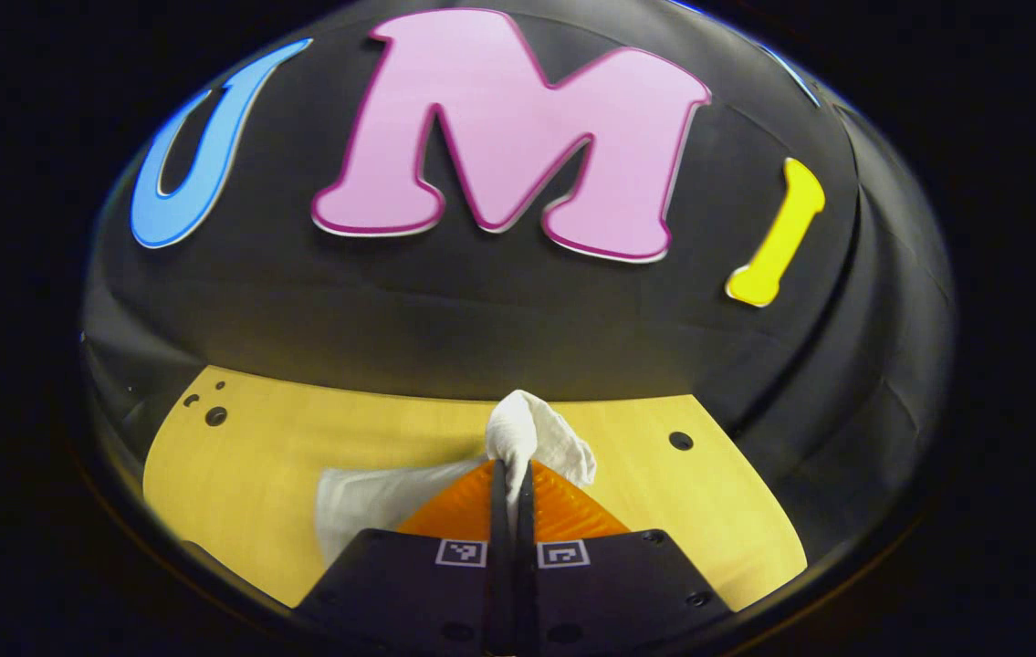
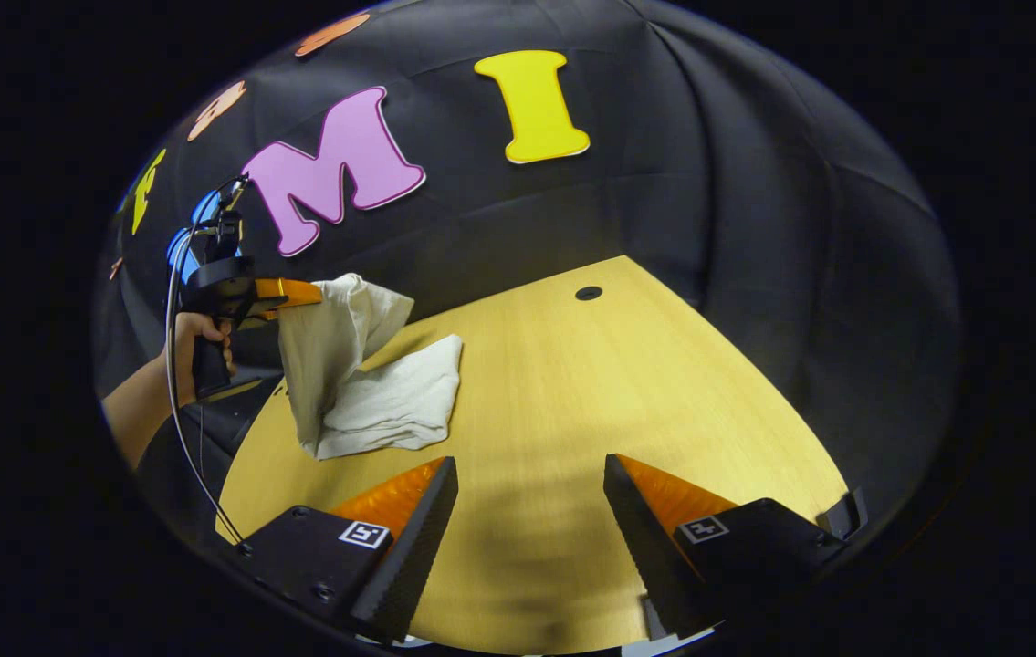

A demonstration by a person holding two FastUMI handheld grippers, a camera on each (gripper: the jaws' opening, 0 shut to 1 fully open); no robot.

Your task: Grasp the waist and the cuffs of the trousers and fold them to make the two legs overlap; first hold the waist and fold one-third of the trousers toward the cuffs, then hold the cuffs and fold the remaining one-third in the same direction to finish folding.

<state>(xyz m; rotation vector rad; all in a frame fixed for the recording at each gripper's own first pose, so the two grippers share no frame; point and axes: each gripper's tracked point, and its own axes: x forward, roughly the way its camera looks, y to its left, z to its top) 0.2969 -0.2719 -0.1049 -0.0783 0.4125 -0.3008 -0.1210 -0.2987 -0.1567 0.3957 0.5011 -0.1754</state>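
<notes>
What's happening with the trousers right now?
Left gripper shut on trousers, lifting one end off the table. Right gripper open, holding nothing. Nothing in the way.

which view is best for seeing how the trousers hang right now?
Right gripper view: the trousers show side-on, one end lifted by the left hand-held gripper, the rest lying on the table. Left gripper view gives just a pinched bunch and a strip of cloth below.
</notes>
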